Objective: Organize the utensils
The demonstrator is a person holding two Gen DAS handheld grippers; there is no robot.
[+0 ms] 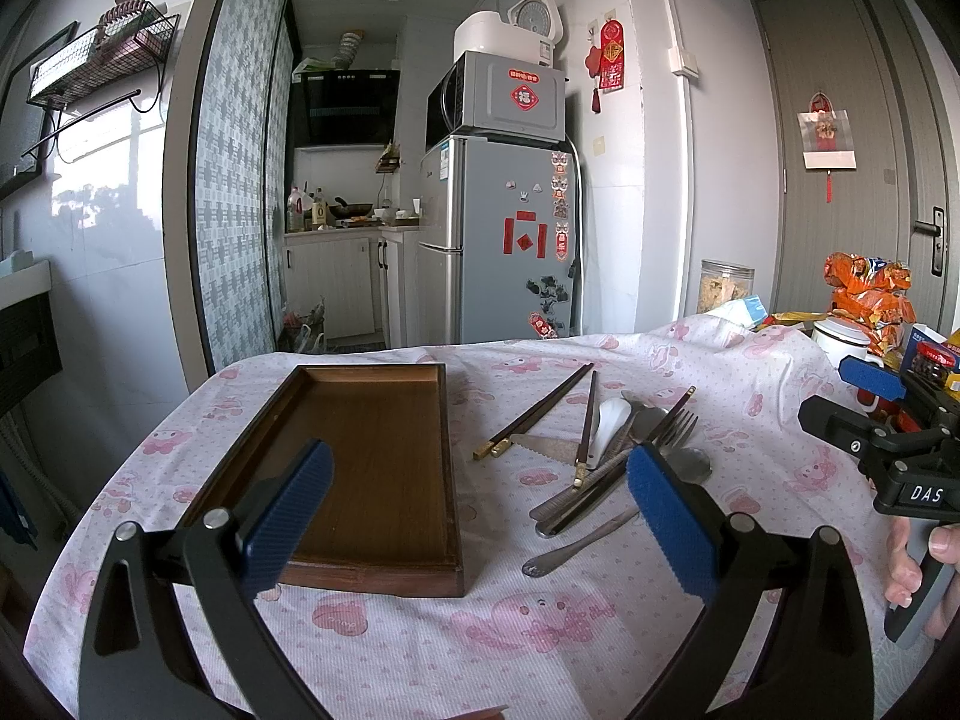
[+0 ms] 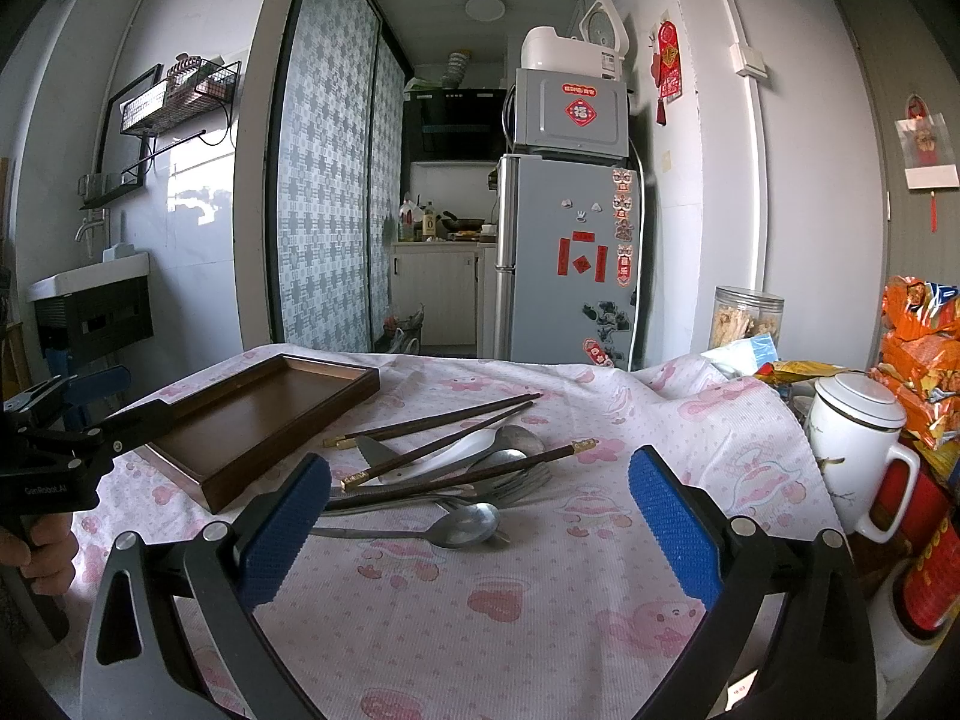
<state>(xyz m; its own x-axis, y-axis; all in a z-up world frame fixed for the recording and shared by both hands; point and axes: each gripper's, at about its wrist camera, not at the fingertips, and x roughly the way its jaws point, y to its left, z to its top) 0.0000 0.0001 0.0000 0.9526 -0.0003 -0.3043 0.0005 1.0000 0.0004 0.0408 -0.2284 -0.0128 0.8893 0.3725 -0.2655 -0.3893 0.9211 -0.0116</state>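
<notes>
Left gripper (image 1: 480, 504) nearest the lens: blue pads spread wide, nothing between them, hovering over the surface (image 1: 420, 648), which is covered in a white cloth with pink print. Right gripper (image 2: 480, 516) same state: jaws wide apart, empty, above the cloth.

Just past the left gripper's left pad: brown wooden tray (image 1: 366, 468), flat on the cloth, nothing in it. In the right wrist view the tray (image 2: 252, 420) sits left of the utensil pile, apart from it.

Utensils all lie in one loose overlapping heap right of the tray:
- metal spoon (image 2: 462, 525) nearest, bowl facing up
- fork (image 1: 672, 423) under a dark chopstick (image 2: 456, 471) that crosses the heap
- serrated knife (image 1: 540, 447), white ceramic spoon (image 1: 609, 426)
- chopstick pair (image 1: 534, 411) with gold tips, at the far left side of the heap

Right gripper body seen at the left view's right edge, a hand (image 1: 924, 564) on its handle.

Farther right: white lidded mug (image 2: 852, 444), orange snack packs (image 2: 918, 348), clear jar (image 2: 744, 315). Beyond the surface: grey fridge (image 2: 564, 264), microwave on top.
</notes>
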